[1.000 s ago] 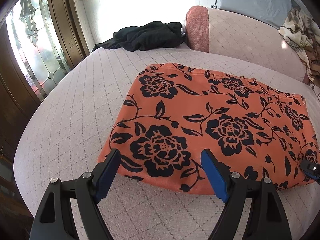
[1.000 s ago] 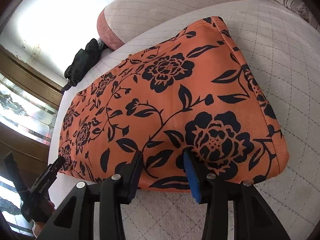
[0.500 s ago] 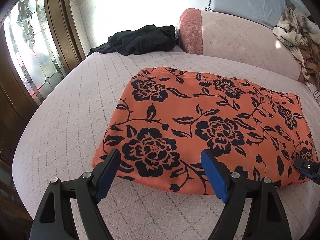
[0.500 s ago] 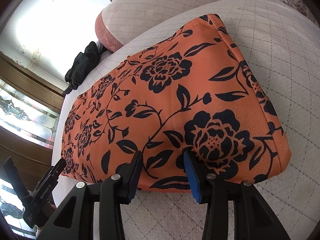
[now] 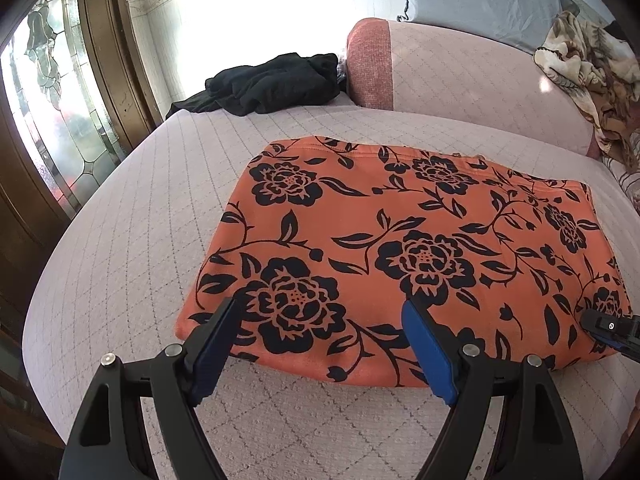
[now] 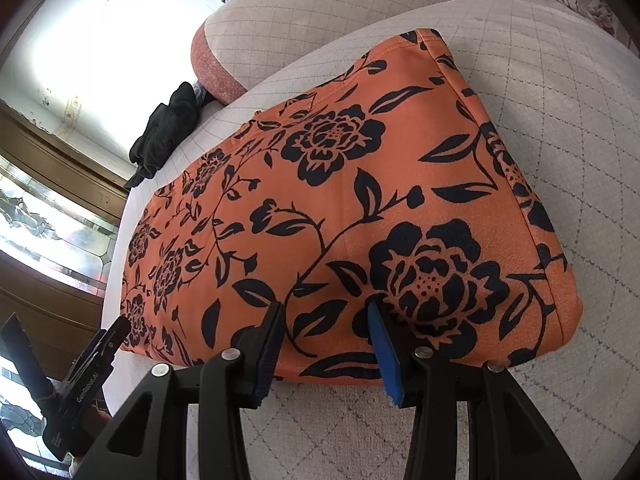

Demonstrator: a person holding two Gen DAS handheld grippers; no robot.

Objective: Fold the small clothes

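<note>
Left wrist view: the left gripper (image 5: pixel 320 316) gapes empty at the near edge of the folded orange black-flowered cloth (image 5: pixel 400 248); the right gripper (image 6: pixel 326 312) likewise stands parted, unclamped.

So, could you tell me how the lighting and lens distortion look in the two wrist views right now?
Left wrist view: the window is blown out to white, the orange floral garment is evenly lit and sharp, and the bed's edge bows from the fisheye. Right wrist view: the same glare sits top left, the garment bulges toward the lens, and the corners vignette to black.
</note>
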